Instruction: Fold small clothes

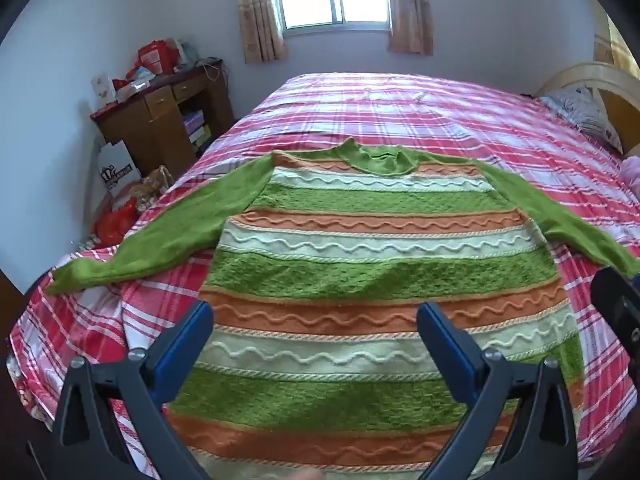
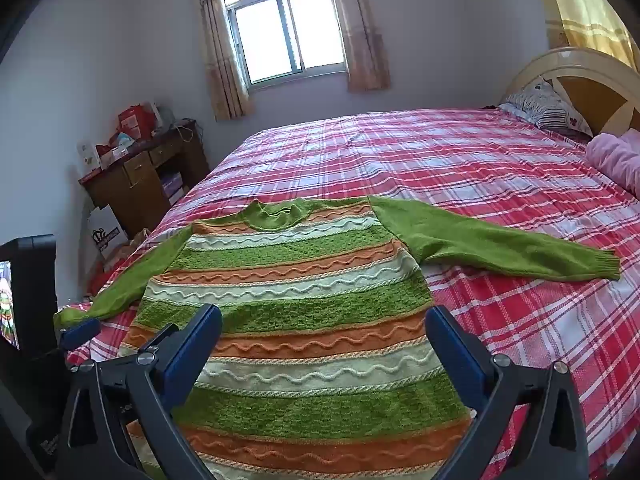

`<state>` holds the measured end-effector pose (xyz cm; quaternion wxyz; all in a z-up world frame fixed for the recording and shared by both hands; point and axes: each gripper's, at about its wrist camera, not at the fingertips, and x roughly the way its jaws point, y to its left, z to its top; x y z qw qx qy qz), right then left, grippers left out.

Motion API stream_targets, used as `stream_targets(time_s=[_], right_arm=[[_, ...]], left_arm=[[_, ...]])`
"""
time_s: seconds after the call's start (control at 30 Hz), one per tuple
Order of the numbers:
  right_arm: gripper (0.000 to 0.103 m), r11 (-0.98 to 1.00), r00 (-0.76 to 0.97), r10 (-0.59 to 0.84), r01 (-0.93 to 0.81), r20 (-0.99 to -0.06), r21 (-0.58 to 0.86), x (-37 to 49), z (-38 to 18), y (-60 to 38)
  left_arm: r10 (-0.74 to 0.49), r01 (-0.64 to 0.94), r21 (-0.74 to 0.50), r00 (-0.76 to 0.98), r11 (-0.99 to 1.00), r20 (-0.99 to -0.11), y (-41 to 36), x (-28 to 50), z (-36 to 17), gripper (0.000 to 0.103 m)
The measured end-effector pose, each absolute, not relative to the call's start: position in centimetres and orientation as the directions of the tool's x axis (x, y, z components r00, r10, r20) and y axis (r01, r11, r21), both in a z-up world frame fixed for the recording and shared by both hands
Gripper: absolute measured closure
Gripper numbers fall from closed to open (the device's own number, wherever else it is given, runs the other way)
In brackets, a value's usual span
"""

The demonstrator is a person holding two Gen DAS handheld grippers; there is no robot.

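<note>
1. You stand at the foot of a bed (image 2: 460, 168) with a red plaid cover, a window (image 2: 286, 32) on the far wall and a wooden desk (image 1: 168, 120) at the left.
2. The striped sweater (image 1: 380, 272) lies flat on the cover, collar toward the window, both green sleeves spread out.
3. Your left gripper (image 1: 316, 320) hovers above the hem, jaws spread wide, holding nothing.
4. Your right gripper (image 2: 324, 324) is likewise spread and empty.

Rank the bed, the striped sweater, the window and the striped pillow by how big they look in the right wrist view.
1. Bed
2. Sweater, though nearness to the camera enlarges it
3. Window
4. Pillow
</note>
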<state>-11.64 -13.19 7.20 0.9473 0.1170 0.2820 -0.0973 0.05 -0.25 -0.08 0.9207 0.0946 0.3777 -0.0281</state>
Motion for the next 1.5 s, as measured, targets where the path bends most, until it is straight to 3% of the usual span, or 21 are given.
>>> stream_targets(time_s=[0.1,0.17,0.2,0.33,1.5], right_arm=[[0.001,0.954,0.823,-0.118,0.25,-0.556,0.167,-11.7,7.2,-13.2],[0.001,0.954,0.825,-0.12,0.249,-0.553,0.164,-11.8,7.3,-13.2],[0.001,0.955,0.824,-0.122,0.249,-0.553,0.162,-11.9,7.3,-13.1],[0.001,0.956,0.821,-0.121,0.248,-0.557,0.159,-12.0,7.2,-13.1],[0.001,0.954,0.807,-0.109,0.249,-0.58,0.167,-11.6,6.7,-12.8]], left_arm=[[0.059,0.131,0.218,0.719,0.967,-0.693,-2.1,-0.2,-0.1,0.007],[0.027,0.127,0.171,0.72,0.977,-0.693,-1.6,-0.5,-0.3,0.009],[-0.016,0.131,0.107,0.704,0.986,-0.71,-0.4,-0.4,-0.4,0.009],[-0.036,0.134,0.078,0.688,0.988,-0.724,0.3,-0.4,-1.3,0.009],[-0.001,0.106,0.1,0.69,0.989,-0.724,1.2,-0.7,-1.4,0.009]])
